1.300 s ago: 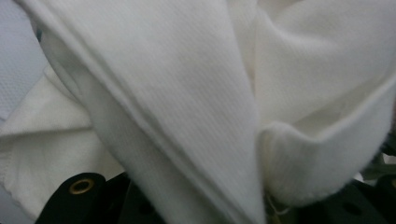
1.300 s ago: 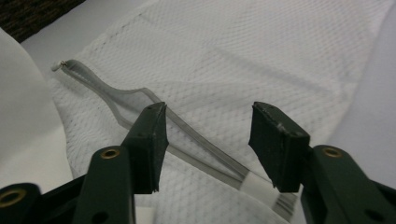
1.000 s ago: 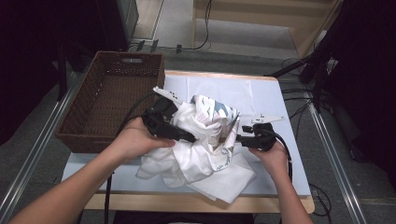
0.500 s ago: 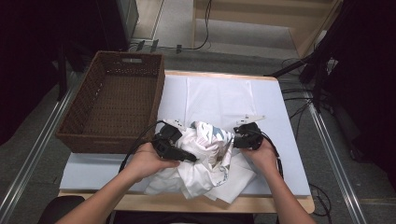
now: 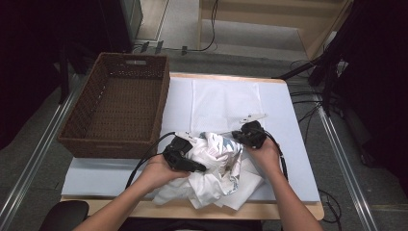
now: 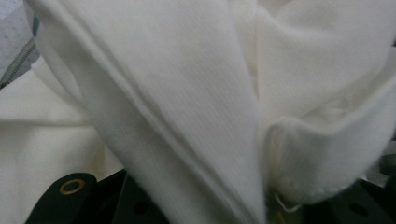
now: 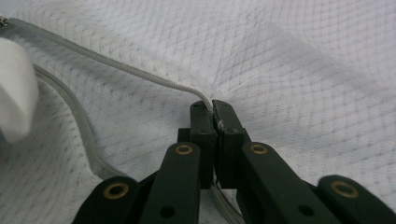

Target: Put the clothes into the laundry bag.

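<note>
A crumpled white garment [image 5: 211, 175] lies heaped at the front middle of the table, with a mesh bag's grey-edged part [image 5: 225, 144] on top. My left gripper [image 5: 196, 168] is buried in the heap's left side. In the left gripper view, folds of the garment [image 6: 187, 93] run down between its black jaws, which grip it. My right gripper [image 5: 242, 136] sits at the heap's upper right. Up close, that gripper [image 7: 213, 110] is shut on the grey zipper [image 7: 140, 74] of the white mesh bag [image 7: 303, 60].
An empty brown wicker basket [image 5: 72, 132] stands on the table's left. A flat white cloth [image 5: 226, 98] lies at the back middle on the pale blue table cover [image 5: 298, 159]. Cables trail from both grippers toward the front edge.
My left hand has come down with the garment, so the raised bundle now rests low on the table. The right hand has shifted slightly left toward the heap.
</note>
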A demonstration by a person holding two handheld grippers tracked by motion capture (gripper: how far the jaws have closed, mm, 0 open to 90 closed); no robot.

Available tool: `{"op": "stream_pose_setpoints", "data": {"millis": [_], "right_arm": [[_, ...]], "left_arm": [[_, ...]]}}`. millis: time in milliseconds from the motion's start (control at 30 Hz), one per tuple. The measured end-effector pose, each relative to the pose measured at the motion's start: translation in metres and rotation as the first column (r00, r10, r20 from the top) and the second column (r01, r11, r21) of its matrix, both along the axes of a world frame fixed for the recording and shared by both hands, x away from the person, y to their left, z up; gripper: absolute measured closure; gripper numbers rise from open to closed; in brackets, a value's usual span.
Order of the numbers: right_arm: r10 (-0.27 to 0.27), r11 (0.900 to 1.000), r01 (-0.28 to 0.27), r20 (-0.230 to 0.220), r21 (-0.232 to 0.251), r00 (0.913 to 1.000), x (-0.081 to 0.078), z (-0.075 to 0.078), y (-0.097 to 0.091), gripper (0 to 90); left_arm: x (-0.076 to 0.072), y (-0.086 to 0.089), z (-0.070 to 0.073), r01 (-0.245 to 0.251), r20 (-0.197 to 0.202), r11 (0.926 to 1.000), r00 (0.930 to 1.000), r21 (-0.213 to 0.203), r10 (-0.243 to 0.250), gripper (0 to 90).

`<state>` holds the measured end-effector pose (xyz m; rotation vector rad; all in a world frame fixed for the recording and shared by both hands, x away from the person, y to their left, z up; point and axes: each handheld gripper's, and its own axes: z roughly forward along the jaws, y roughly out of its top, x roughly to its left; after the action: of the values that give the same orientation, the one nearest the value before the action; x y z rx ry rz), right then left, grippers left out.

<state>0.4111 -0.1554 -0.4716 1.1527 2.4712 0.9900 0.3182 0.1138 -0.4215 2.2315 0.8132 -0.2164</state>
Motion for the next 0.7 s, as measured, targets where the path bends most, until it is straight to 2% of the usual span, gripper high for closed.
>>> {"op": "stream_pose_setpoints", "data": {"millis": [33,67,233,300,333,367,433,467,567,700], "right_arm": [[-0.007,1.0,0.007,-0.018,0.006,0.9998,0.002,0.001,0.0,90.0],[-0.023,0.9991,0.024,-0.029,0.036,0.9993,0.004,0.002,-0.002,90.0],[-0.045,0.9953,0.048,-0.034,0.084,0.9984,0.005,0.007,-0.007,90.0],[-0.056,0.9916,0.06,-0.038,0.114,0.9977,0.004,0.013,-0.009,90.0],[-0.057,0.9903,0.061,-0.032,0.125,0.9978,0.005,0.023,-0.009,90.0],[-0.057,0.9903,0.061,-0.032,0.125,0.9978,0.005,0.023,-0.009,90.0],[-0.072,0.9854,0.068,0.018,0.156,0.9972,0.002,0.04,-0.01,90.0],[-0.072,0.9854,0.068,0.018,0.156,0.9972,0.002,0.04,-0.01,90.0],[-0.083,0.9841,0.073,0.055,0.162,0.9951,-0.002,0.058,-0.011,90.0],[-0.086,0.983,0.074,0.064,0.168,0.9943,-0.003,0.068,-0.011,89.9]], "left_arm": [[0.0,0.0,-0.001,0.001,0.006,1.0,1.0,0.001,-0.001,63.5],[-0.001,0.0,-0.001,0.002,0.008,1.0,1.0,-0.001,-0.002,63.3],[-0.003,-0.001,-0.001,0.008,0.018,0.9999,0.9998,0.014,-0.008,61.5],[-0.004,-0.002,-0.001,0.011,0.026,0.9999,0.9996,0.013,-0.011,61.4],[-0.004,-0.002,-0.002,0.007,0.028,0.9999,0.9996,0.014,-0.008,61.2],[-0.004,-0.002,-0.002,0.007,0.028,0.9999,0.9996,0.014,-0.008,60.9],[-0.004,-0.001,-0.002,0.004,0.036,1.0,0.9994,0.007,-0.005,59.6],[-0.004,-0.002,-0.002,-0.002,0.035,1.0,0.9994,-0.002,0.002,59.6],[-0.007,-0.003,-0.002,-0.011,0.053,0.9999,0.9985,-0.009,0.011,58.3],[-0.009,-0.007,0.0,-0.009,0.074,0.9999,0.9972,0.01,0.008,61.0]]}}
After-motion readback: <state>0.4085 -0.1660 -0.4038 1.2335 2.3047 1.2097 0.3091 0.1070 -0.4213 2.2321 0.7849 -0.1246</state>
